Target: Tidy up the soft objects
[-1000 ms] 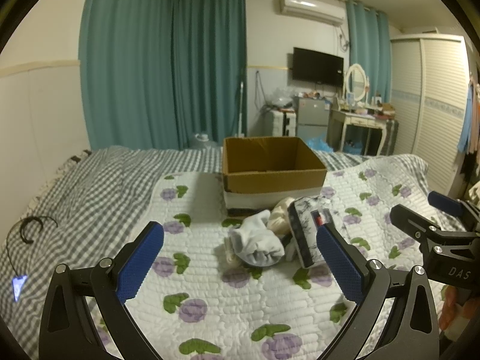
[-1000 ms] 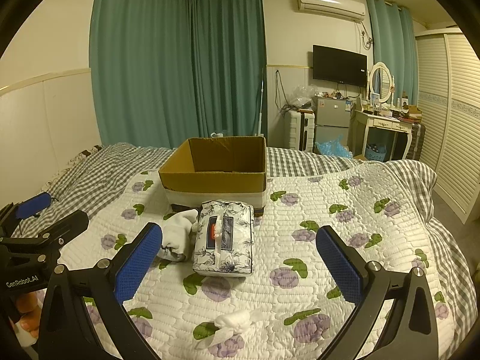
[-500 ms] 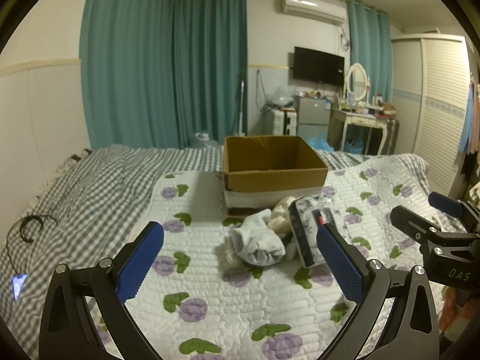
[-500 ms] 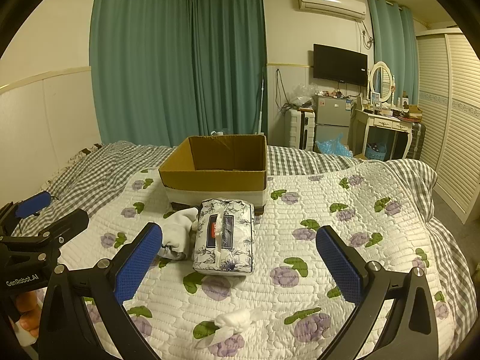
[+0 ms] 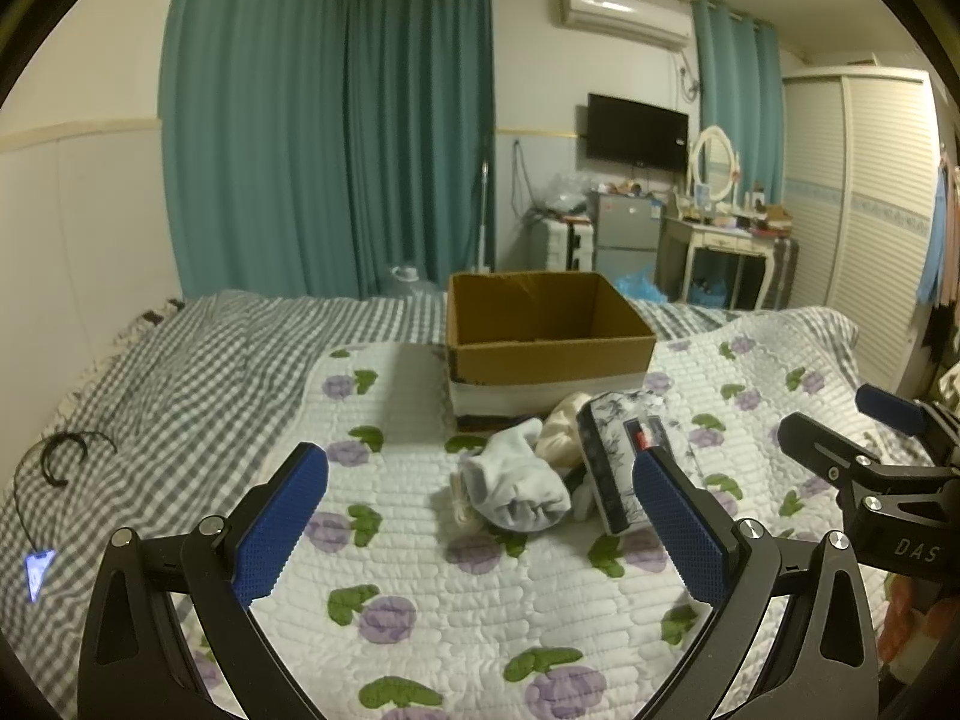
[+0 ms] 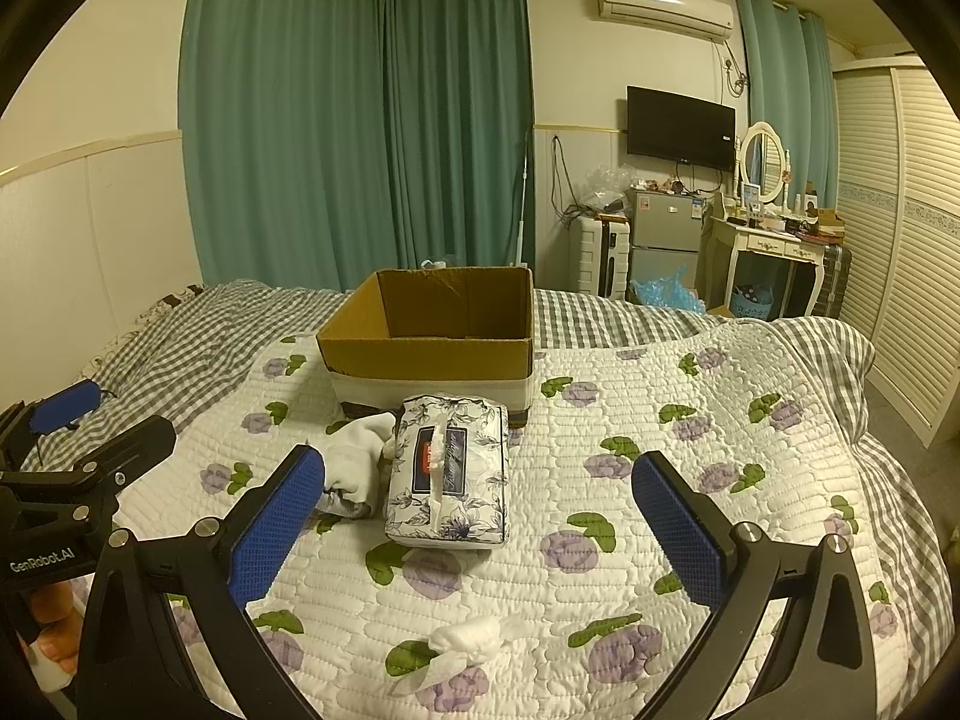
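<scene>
approach stage, nothing lifted yet. left gripper (image 5: pixel 480 516) spread wide and empty, hovering over the quilt (image 5: pixel 420 588) short of the sock (image 5: pixel 516 486). right gripper (image 6: pixel 478 510) likewise spread and empty, lined up on the tissue pack (image 6: pixel 450 474).

soft things bunched just in front of the box (image 6: pixel 432 324): white sock to the left, tissue pack touching or nearly touching it on the right, a cream cloth (image 5: pixel 561 426) tucked behind between them and the box. crumpled tissue (image 6: pixel 465 639) lying apart, nearer the right gripper, low on the quilt. box open-topped and apparently empty, though the floor only partly seen.

likely next: advance either gripper to straddle its target, then pinch. for the sock, best taken at the rolled bulk rather than a loose edge, since soft knit will slump and slip from a shallow bite. for the tissue pack, jaws across the short width, moderate squeeze, as the pack will dent. then up over the near box wall and release inside. risk of dragging the neighbour along, with sock and pack lying so close.
</scene>
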The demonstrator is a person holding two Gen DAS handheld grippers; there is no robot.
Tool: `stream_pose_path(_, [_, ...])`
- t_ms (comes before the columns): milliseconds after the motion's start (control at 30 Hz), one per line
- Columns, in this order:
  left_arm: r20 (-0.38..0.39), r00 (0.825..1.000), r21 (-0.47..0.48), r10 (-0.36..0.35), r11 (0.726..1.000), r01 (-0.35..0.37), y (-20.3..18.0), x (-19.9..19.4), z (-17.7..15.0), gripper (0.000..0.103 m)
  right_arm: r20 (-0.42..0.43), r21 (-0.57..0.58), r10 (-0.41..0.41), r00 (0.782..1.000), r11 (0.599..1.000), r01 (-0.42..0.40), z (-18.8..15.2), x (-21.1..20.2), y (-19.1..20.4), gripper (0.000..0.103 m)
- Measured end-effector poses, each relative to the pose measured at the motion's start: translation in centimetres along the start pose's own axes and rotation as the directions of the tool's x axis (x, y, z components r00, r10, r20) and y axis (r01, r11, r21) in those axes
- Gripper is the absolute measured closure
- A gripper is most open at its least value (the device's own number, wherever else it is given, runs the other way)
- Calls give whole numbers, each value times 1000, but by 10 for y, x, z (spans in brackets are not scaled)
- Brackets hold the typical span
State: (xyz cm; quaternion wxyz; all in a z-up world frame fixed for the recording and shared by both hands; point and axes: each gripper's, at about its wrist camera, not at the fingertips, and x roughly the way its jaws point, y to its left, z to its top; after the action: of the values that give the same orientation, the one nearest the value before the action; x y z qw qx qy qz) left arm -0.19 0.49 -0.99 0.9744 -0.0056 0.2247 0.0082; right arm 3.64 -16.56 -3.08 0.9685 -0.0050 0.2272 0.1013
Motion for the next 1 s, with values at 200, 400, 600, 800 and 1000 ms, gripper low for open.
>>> stream_pose_path(200, [2,1000,1,-2,1000,2,0,0,-1,0,2,0,1,1000,1000,-1,-2,0,-1,0])
stream_pose_path(400, [0,1000,11,-6,1000,6,-1,-2,-2,0,-2,-5,-1,1000,1000,1,-1,-1,-1,0])
stream_pose_path(600, [12,1000,28,-17,999,16,-4,-12,2,0,-1,-22,-2,1000,1000,2,3,-8,1,0])
stream_pose_path(800, [-49,999,27,-23,999,25,2,-1,-17,0,-112,-20,19,993,1000,-22,-15,10,2,0])
stream_pose_path(1000, [-143,990,29,-10,999,14,4,24,-49,0,-328,-11,30,944,999,-35,-66,58,9,3])
